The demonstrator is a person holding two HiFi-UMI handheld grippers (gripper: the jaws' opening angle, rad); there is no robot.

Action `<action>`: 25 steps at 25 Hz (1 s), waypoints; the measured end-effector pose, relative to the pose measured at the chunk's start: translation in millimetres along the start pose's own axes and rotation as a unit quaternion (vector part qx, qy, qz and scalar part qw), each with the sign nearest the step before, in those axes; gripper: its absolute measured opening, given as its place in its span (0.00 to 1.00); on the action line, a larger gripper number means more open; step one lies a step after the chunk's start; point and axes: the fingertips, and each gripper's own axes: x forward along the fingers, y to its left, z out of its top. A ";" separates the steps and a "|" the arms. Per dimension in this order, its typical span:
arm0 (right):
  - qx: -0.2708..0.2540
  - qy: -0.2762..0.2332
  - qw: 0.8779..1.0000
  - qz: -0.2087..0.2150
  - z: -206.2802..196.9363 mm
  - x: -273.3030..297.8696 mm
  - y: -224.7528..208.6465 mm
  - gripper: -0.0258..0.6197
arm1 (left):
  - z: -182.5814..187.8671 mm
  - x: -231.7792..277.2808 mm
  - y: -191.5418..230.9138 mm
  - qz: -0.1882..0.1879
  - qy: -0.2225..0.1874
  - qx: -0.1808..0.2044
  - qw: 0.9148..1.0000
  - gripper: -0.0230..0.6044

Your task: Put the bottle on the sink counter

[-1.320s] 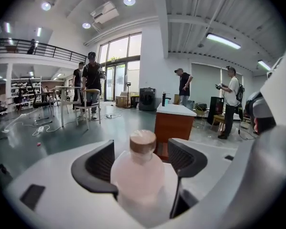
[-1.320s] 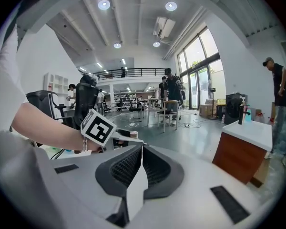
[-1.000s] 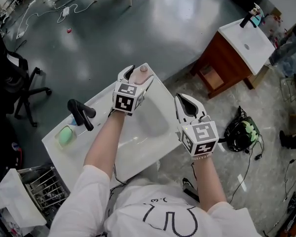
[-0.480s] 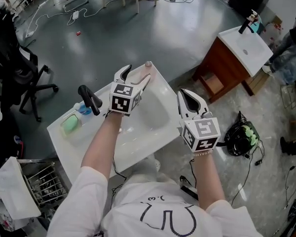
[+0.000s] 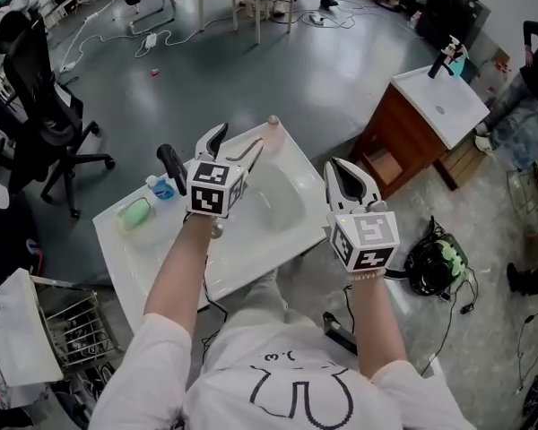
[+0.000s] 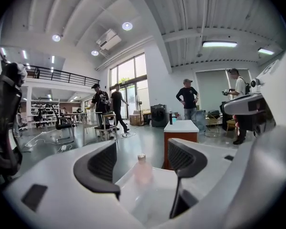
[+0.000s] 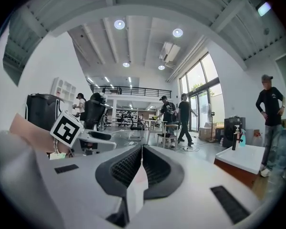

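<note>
The bottle (image 5: 271, 130), pale pink with a tan cap, is standing upright at the far corner of the white sink counter (image 5: 130, 260), its long axis vertical. It is resting on the counter's surface just beyond the basin (image 5: 282, 209), and nothing is touching it.

The left gripper (image 5: 232, 144) is hovering over the far edge of the counter, clearly the nearer of the 2 tools. Its 2 jaws are standing wide apart with nothing clamped between them. In the left gripper view the bottle (image 6: 142, 171) is showing in the gap between the jaws but beyond their tips, straight ahead along the gripper's line and apart from both pads.

The right gripper (image 5: 342, 170) is hanging off the counter's right edge, farther from the bottle, with its jaws pressed together on nothing, as the right gripper view is showing.

Judging by this, the placing looks done. Any coming move is turning on that straight-ahead line: pulling the left gripper back along its own axis should keep both jaws off the bottle, while a sideways swing could tip it off the corner.

A black faucet (image 5: 172, 170) is rising near the counter's left edge.
</note>
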 end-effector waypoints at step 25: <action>-0.051 -0.064 0.996 -0.032 77.3 -26.5 20.7 0.09 | 92.7 -114.3 39.0 0.036 -0.136 0.053 0.989 0.05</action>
